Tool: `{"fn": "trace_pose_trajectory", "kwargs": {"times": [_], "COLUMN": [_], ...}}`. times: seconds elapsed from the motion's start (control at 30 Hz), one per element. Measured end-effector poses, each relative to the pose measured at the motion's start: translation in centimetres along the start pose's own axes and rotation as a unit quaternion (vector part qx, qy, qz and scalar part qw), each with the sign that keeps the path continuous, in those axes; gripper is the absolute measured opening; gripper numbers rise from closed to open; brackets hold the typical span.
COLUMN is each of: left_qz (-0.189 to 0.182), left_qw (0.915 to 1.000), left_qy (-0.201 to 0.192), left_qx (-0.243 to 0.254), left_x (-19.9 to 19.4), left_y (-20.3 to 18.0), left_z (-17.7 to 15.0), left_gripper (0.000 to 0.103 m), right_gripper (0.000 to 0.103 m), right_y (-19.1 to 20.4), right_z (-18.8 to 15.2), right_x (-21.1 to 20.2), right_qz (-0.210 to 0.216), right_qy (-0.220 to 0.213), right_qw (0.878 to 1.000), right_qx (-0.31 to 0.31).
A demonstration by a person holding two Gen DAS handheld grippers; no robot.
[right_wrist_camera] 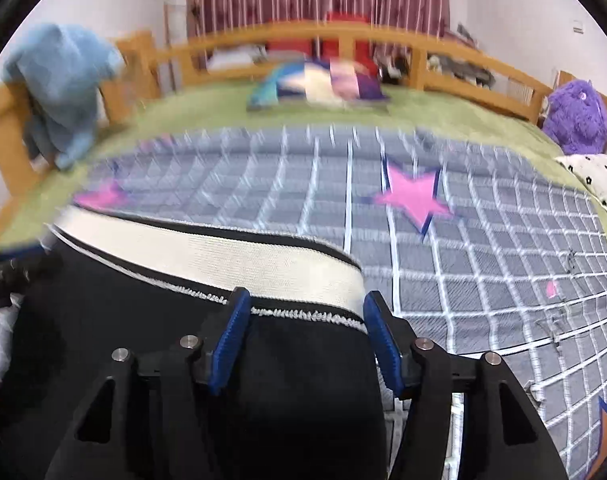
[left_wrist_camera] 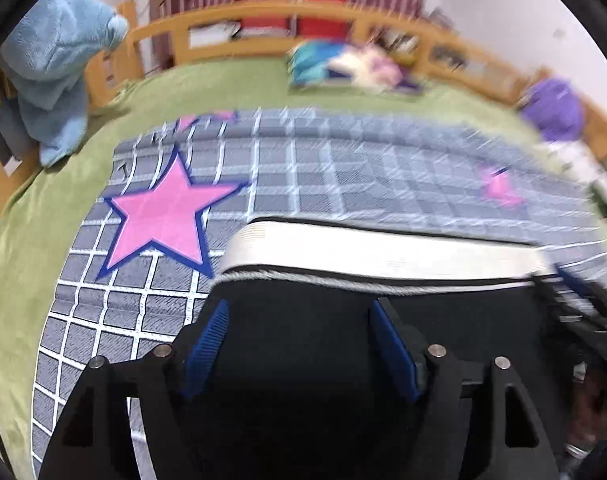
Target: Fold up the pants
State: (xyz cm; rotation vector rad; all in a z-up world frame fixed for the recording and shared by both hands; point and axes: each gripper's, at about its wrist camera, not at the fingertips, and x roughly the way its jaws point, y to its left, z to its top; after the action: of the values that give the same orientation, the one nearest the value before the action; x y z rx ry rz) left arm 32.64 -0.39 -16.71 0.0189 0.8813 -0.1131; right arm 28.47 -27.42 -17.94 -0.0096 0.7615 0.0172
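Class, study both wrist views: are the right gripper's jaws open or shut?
Open. The right gripper has its blue pads wide apart, straddling the white waistband corner of the black pants; no fabric is pinched.

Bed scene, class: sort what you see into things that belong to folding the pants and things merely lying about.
Belongs to the job:
black pants with white waistband
left gripper, jaws apart over the pants
right gripper, jaws apart at the waistband
checked star blanket underneath

Lying about:
blue plush toy
purple plush toy
colourful cushion
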Motion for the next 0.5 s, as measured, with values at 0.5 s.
{"fn": "trace_pose_trajectory", "kwargs": {"times": [0.5], "left_qz": [-0.011], "left_qw": [0.9994], "left_qy": [0.033], "left_qx": [-0.006], "left_x": [-1.1], "left_y": [1.3], "left_z": [-1.8], "left_gripper": [0.089], "right_gripper": [0.066], "right_y": [-2.1], "right_z": [-0.5], "right_x": [-0.4], "right_qz": [0.03], "right_qy": [0.017], "right_qw": [0.998], "right_qx": [0.058]}}
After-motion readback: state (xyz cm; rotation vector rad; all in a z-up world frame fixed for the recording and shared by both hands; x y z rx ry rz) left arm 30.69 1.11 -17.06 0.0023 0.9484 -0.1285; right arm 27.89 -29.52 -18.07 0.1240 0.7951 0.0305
